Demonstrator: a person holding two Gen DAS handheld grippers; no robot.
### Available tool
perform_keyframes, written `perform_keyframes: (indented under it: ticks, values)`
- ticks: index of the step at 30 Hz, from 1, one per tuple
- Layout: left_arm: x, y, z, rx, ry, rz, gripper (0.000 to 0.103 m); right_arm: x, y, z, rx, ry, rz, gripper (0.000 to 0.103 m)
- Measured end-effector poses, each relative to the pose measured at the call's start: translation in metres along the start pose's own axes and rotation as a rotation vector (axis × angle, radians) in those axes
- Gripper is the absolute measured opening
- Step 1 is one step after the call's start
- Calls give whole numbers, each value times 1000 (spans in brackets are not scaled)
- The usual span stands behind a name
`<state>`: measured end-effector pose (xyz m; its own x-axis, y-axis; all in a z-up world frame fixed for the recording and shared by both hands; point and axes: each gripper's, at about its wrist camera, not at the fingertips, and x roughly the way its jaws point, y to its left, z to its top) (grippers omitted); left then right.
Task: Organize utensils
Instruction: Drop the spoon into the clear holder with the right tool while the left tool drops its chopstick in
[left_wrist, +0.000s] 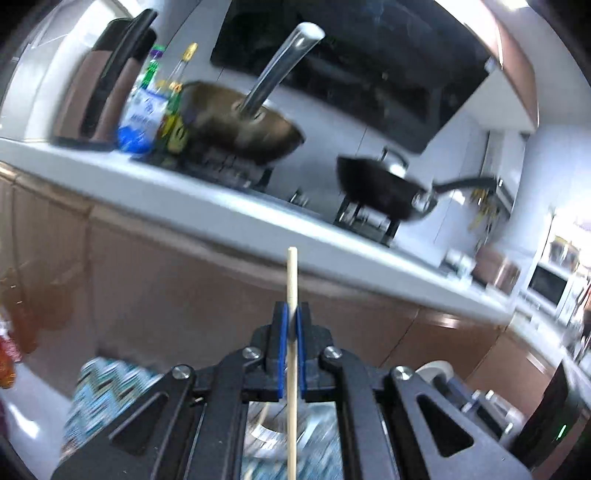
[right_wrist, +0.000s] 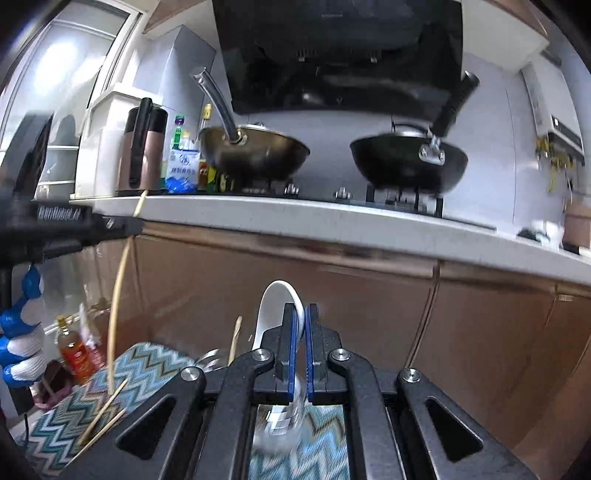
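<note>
In the left wrist view, my left gripper (left_wrist: 291, 314) is shut on a pale wooden chopstick (left_wrist: 291, 280) that stands upright between the blue pads. The right wrist view shows my right gripper (right_wrist: 303, 314) shut on a white ceramic spoon (right_wrist: 275, 306), whose bowl curves up to the left of the fingers. At the left edge of that view is my left gripper (right_wrist: 122, 225) with its chopstick (right_wrist: 117, 295) hanging down. Two more chopsticks (right_wrist: 101, 417) lie on a zigzag-patterned mat (right_wrist: 147, 369). A clear glass (right_wrist: 277, 421) holding another chopstick (right_wrist: 234, 339) stands below my right gripper.
A white countertop (right_wrist: 295, 218) with brown cabinet fronts (right_wrist: 332, 295) runs straight ahead. On it stand a steel wok (right_wrist: 255, 151), a black wok (right_wrist: 406, 158), a brown kettle (right_wrist: 142, 155) and bottles (right_wrist: 181, 162). A hand in a blue and white glove (right_wrist: 22, 332) is at the left, with an oil bottle (right_wrist: 74, 350) behind it.
</note>
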<state>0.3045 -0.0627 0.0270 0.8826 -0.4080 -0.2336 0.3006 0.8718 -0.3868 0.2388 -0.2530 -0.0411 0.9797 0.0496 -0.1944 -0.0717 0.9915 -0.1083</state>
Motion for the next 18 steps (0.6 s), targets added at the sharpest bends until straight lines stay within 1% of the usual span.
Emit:
perform_keyframes:
  ticks: [2, 5, 9, 12, 15, 18]
  values:
    - [17, -6, 4, 0, -41, 11, 4, 14, -1, 4, -20, -11, -7, 4]
    - [43, -7, -3, -5, -57, 22, 4, 34, -1, -1, -41, -8, -6, 4]
    - [73, -4, -24, 10, -58, 65, 4, 57, -1, -18, -54, 4, -17, 4]
    - [87, -7, -41, 67, -101, 123, 4, 72, 0, -28, -47, 17, -16, 4]
    - [98, -5, -58, 89, -114, 153, 5, 81, 4, -42, -75, 21, -26, 5]
    - [106, 5, -72, 95, -100, 170, 6, 87, 9, -53, -82, 49, -9, 8]
